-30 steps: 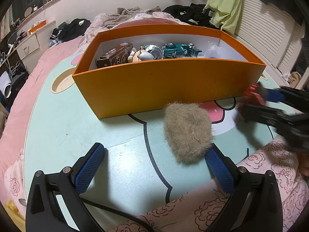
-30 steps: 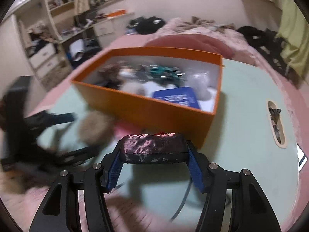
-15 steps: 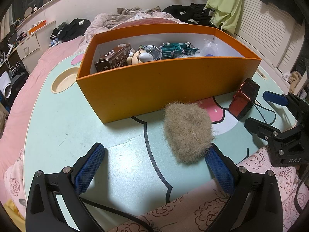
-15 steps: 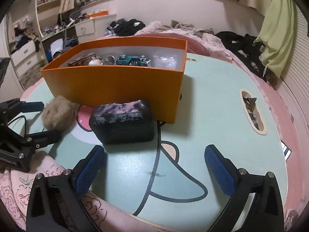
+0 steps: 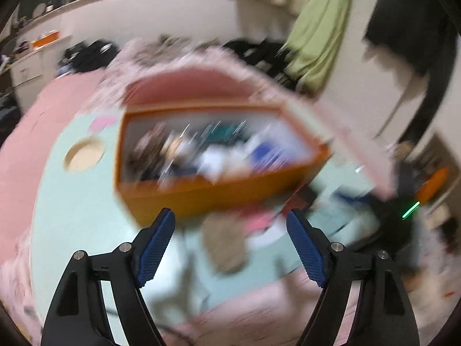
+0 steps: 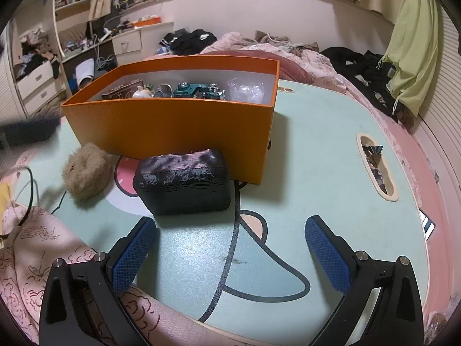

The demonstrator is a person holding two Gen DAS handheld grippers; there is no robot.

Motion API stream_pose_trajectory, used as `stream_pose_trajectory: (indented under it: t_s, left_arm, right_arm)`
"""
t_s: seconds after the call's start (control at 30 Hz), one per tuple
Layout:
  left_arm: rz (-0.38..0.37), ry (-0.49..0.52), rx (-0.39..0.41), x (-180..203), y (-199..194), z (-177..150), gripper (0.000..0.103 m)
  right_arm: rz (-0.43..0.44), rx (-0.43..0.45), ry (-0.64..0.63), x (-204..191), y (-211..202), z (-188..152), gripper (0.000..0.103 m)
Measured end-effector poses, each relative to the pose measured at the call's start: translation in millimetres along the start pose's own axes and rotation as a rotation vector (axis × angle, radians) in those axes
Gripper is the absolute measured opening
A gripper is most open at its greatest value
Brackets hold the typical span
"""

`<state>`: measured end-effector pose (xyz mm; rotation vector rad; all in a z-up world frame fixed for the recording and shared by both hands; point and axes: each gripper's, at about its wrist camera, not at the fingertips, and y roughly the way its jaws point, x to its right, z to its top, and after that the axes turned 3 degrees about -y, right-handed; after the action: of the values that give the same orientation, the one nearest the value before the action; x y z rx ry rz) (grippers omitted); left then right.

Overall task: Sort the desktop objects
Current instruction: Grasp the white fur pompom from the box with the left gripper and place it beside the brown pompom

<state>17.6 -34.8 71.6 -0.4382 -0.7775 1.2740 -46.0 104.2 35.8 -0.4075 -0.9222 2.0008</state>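
- Fuzzy tan ball (image 6: 86,176) and black case (image 6: 184,181) on mat, touching orange box (image 6: 173,127) front.
- Left gripper (image 5: 230,248) closing, nothing between pads; view blurred.
- Right gripper (image 6: 230,253) wide, empty.
- Centre over ball before closing, then lift clear of box wall.

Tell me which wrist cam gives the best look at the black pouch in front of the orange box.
Right wrist. The black pouch sits sharp and whole on the table, just ahead of the open right tongs, against the orange box. The left wrist view is motion-blurred; at best a dark smear right of the box.
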Motion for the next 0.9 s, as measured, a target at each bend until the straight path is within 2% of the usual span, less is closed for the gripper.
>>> stream_pose_trajectory:
  t_s: [0.03,0.07,0.1,0.13,0.17,0.23,0.3,0.37,0.43,0.5,0.53,0.67,0.77,0.9]
  left_arm:
    - [-0.023,0.012,0.004,9,-3,17,0.076]
    - [-0.024,0.014,-0.008,11,0,30,0.066]
    - [-0.011,0.01,-0.04,12,9,46,0.06]
    - [0.001,0.005,-0.069,13,16,53,0.05]
    - [0.02,-0.002,-0.131,14,33,64,0.046]
    - [0.056,-0.015,-0.244,17,62,69,0.041]
    - [0.054,-0.041,-0.307,13,83,70,0.04]
    - [0.056,-0.044,-0.342,12,93,61,0.04]
    - [0.099,-0.048,-0.378,10,107,56,0.04]
    - [0.054,-0.101,-0.391,3,114,54,0.028]
    - [0.059,-0.115,-0.396,-1,119,51,0.024]
    - [0.022,-0.151,-0.36,-10,118,49,0.024]
    - [-0.035,-0.148,-0.26,-8,92,52,0.024]
    - [-0.156,-0.111,-0.143,9,37,53,0.024]
  right_arm:
    - [0.0,0.0,0.0,0,0,0,0.103]
    - [0.0,0.0,0.0,0,0,0,0.103]
    - [0.0,0.001,0.0,0,0,0,0.103]
    - [0.0,0.001,0.0,0,0,0,0.103]
    - [0.0,0.001,0.0,1,0,0,0.103]
    - [0.0,0.001,0.0,1,0,0,0.103]
    - [0.0,0.001,0.0,0,0,0,0.103]
    - [0.0,0.001,0.0,1,0,0,0.103]
    - [0.0,0.0,0.001,1,1,0,0.103]
    - [0.0,0.001,0.0,1,0,0,0.103]
    - [0.0,0.001,0.0,1,0,0,0.103]
    - [0.001,0.002,0.0,1,1,0,0.103]
    - [0.001,0.002,0.0,2,1,-1,0.103]
    - [0.001,0.003,0.0,2,1,-1,0.103]
